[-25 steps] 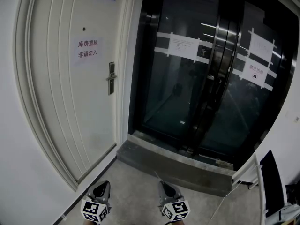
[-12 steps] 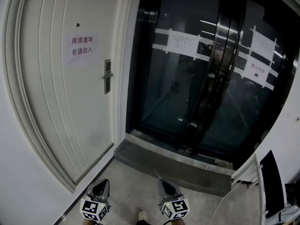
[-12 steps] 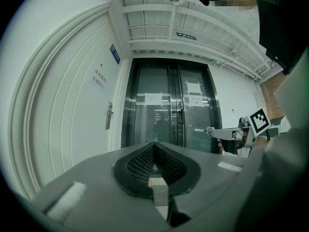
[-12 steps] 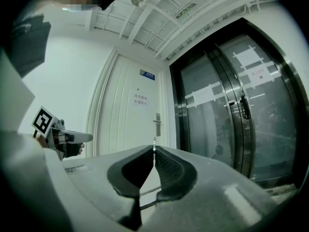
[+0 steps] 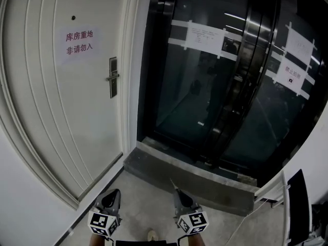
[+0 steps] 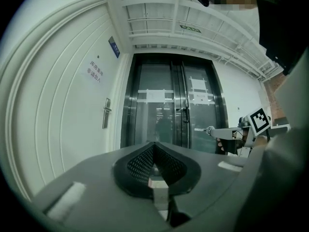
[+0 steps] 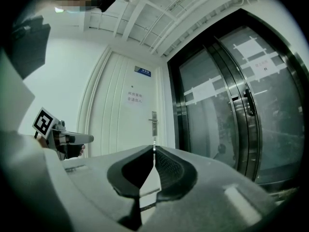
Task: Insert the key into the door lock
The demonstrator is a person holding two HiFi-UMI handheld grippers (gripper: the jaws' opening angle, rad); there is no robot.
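Approach is the change of the last second. In the head view the white panelled door (image 5: 61, 117) fills more of the frame, and its silver lock plate with a lever handle (image 5: 113, 77) has drifted left and looks larger. The blue sign that sat above the lock plate has slipped off the top edge. The paper notice with red characters (image 5: 79, 42), up and left of the lock plate, now reads bigger. The dark glass double doors (image 5: 215, 86) right of the lock plate have swung across the view as well.

For the task this is probably only the walk-up. The lock plate remains well apart from both tools, so no insertion has begun.

The right gripper (image 7: 154, 151) has its jaws pressed together on a small metal key (image 6: 209, 129), whose thin tip pokes out past the jaw ends. It points level, roughly toward the lock plate but far short of it.

The left gripper (image 6: 154, 145) also has its jaws together, and nothing shows between them. It rides beside the right one, equally far below the lock plate.
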